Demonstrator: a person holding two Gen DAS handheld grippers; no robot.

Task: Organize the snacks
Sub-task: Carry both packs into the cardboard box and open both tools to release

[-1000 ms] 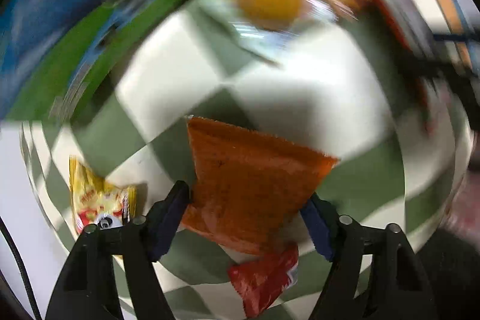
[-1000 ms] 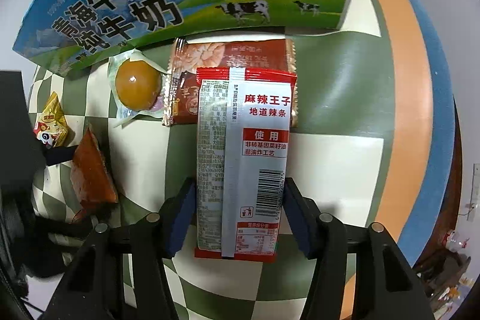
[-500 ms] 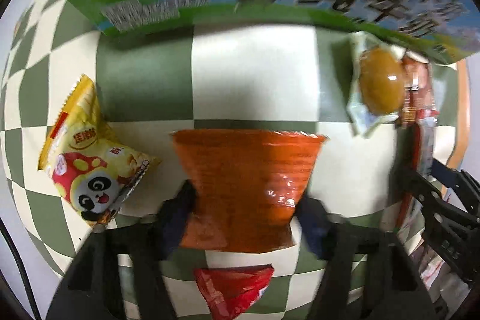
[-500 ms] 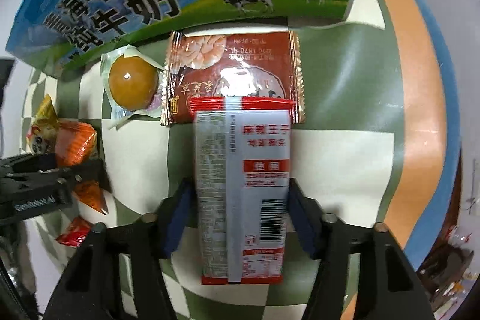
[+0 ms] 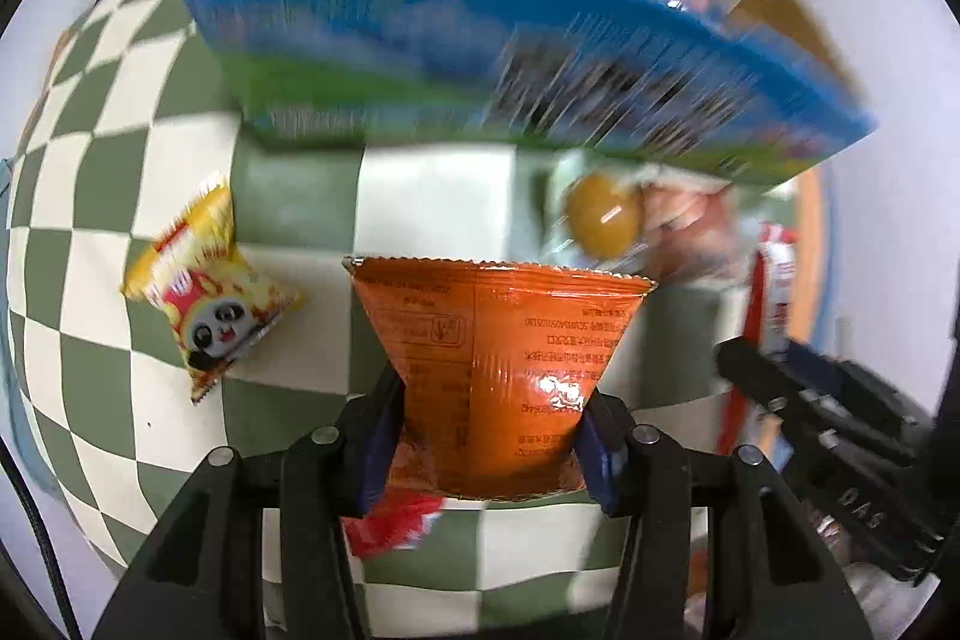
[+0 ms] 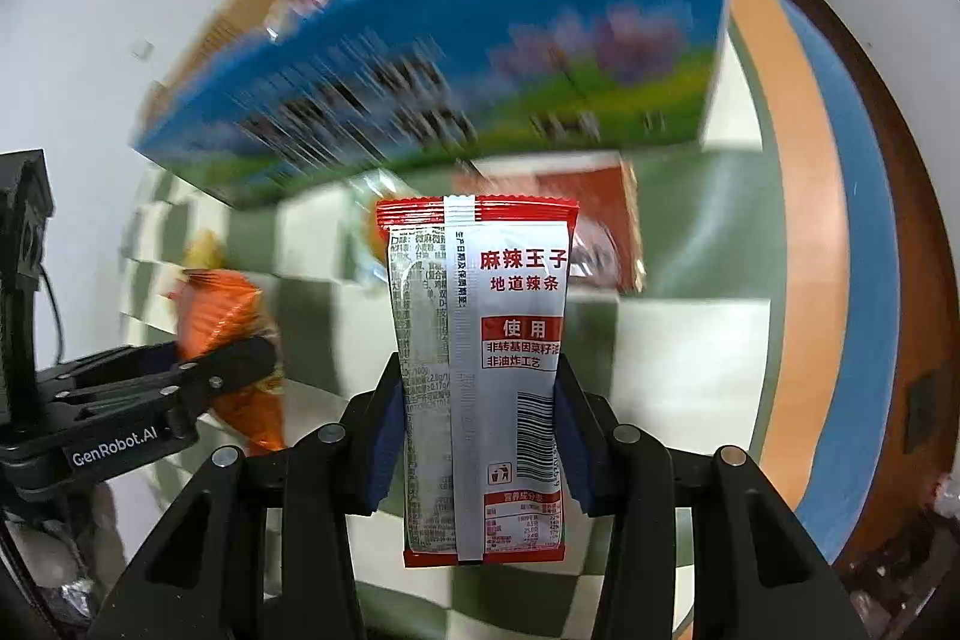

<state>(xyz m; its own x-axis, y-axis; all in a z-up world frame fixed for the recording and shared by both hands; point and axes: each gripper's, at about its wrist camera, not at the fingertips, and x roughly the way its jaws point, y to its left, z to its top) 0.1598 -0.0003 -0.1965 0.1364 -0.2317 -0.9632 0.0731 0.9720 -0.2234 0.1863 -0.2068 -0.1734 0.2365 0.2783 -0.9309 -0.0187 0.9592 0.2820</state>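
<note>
left hand-held gripper [image 5: 486, 436] clamped on orange snack packet [image 5: 498, 364] | right hand-held gripper [image 6: 477, 430] clamped on red-and-white spicy strip packet [image 6: 480, 358] | both lifted above checkered table [image 5: 288, 196] | beyond: panda packet [image 5: 204, 286], packaged egg [image 5: 603, 220] | farthest: open milk carton box [image 5: 480, 58] holding snacks

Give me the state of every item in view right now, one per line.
Left gripper: shut on the orange packet.
Right gripper: shut on the red packet.
Cardboard box: open, snacks inside.
Panda packet: lying on the checkered cloth.
Wrapped egg: lying beside the box.
</note>
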